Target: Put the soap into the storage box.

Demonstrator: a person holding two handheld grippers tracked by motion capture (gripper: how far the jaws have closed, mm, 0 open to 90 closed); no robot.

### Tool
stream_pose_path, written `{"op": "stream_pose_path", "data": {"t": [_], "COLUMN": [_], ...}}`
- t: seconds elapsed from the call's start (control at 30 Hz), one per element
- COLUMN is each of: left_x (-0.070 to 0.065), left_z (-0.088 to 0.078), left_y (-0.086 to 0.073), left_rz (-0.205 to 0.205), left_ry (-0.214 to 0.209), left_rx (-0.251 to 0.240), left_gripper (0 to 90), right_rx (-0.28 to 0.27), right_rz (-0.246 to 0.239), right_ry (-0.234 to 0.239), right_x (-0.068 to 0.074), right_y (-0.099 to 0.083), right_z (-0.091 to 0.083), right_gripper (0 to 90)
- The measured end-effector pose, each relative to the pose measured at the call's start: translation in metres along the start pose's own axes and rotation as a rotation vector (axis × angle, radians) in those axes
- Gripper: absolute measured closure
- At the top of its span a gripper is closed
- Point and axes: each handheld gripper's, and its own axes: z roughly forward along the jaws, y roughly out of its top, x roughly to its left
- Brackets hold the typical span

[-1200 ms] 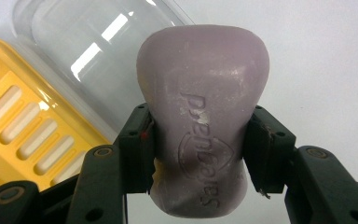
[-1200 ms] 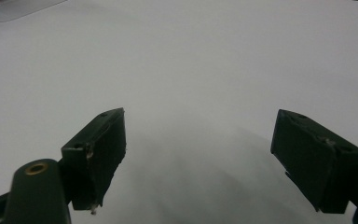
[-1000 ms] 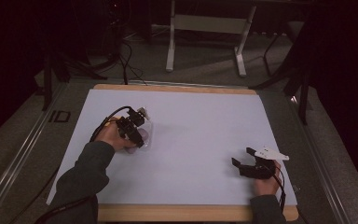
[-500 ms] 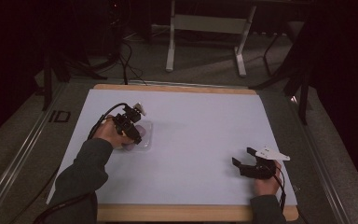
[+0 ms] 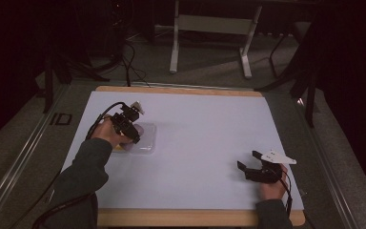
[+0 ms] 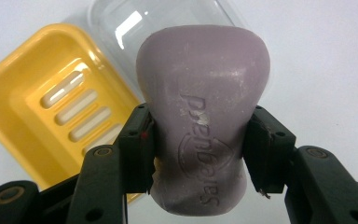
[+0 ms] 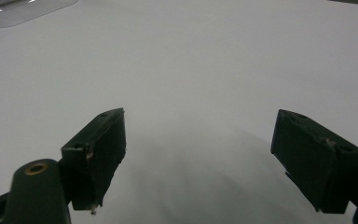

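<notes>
A purple soap bar (image 6: 203, 107) with embossed lettering is clamped between the black jaws of my left gripper (image 6: 203, 144), which is shut on it. Below it lie a yellow slotted soap dish (image 6: 23, 107) and a clear plastic lid (image 6: 116, 23) on the white table. In the high view the left gripper (image 5: 128, 130) hovers at the table's left over the clear lid (image 5: 147, 139) and the yellow dish (image 5: 119, 148). My right gripper (image 5: 249, 161) rests at the near right, and its jaws (image 7: 200, 158) stand open with nothing between them.
The white sheet (image 5: 205, 129) covers a wooden board whose edge (image 5: 181, 217) runs along the front. The clear lid (image 7: 23, 9) lies far off in the right gripper view. A metal stand's legs (image 5: 209, 38) and cables (image 5: 124, 52) are on the floor beyond.
My left gripper, with the soap in it, has shifted slightly left and away over the dish. The right gripper has stayed where it was.
</notes>
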Motion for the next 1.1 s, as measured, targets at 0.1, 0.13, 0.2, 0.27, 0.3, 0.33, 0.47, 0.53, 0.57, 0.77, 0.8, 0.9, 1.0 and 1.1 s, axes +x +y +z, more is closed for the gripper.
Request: {"op": "stream_pose_path", "data": {"t": [0.1,0.13,0.2,0.27,0.3,0.33,0.47,0.53,0.57,0.77,0.8,0.9,1.0,1.1], "left_x": [0.004,0.005,0.007,0.009,0.012,0.012,0.015,0.021,0.022,0.028,0.028,0.030,0.032,0.034], "left_z": [-0.002,-0.002,-0.002,-0.003,-0.004,-0.004,-0.004,-0.004,-0.005,-0.006,-0.006,-0.007,-0.006,-0.005], "left_y": [0.000,0.000,0.000,0.000,0.000,0.000,0.000,0.000,0.000,-0.001,-0.001,0.000,0.001,0.002], "left_rz": [-0.018,-0.020,-0.027,-0.033,-0.048,-0.048,-0.061,-0.081,-0.086,-0.100,-0.104,-0.110,-0.118,-0.128], "left_ry": [0.002,0.003,0.000,0.000,0.002,0.002,-0.001,-0.008,-0.007,-0.003,-0.004,0.002,0.010,0.013], "left_rx": [-0.008,-0.005,-0.005,-0.011,-0.020,-0.020,-0.021,-0.017,-0.015,-0.013,-0.015,-0.009,-0.003,0.004], "left_gripper": [49.7,49.7,49.7,49.7,49.7,49.7,49.7,49.7,49.7,49.7,49.7,49.7,49.7,49.7], "right_rx": [0.000,0.000,0.000,0.000,0.000,0.001,0.001,0.002,0.001,0.002,0.003,0.003,0.003,0.002], "right_rz": [-0.001,-0.001,-0.001,-0.001,-0.001,-0.001,-0.002,-0.002,-0.002,-0.002,-0.003,-0.003,-0.004,-0.004], "right_ry": [0.000,0.000,0.000,0.000,0.000,0.001,0.000,0.000,0.000,0.001,0.001,0.001,0.001,0.001], "right_x": [0.000,0.000,0.000,0.000,0.000,0.000,0.000,0.000,0.000,0.000,0.000,0.000,0.000,0.000], "right_y": [0.000,0.000,0.000,0.000,0.000,0.000,0.000,0.000,0.000,0.000,0.000,0.000,0.000,0.000], "right_z": [0.000,0.000,0.000,0.000,0.000,0.000,0.000,0.000,0.000,0.000,0.000,0.000,0.000,0.000], "right_gripper": [17.5,17.5,17.5,17.5,17.5,17.5,17.5,17.5,17.5,17.5,17.5,17.5,17.5,17.5]}}
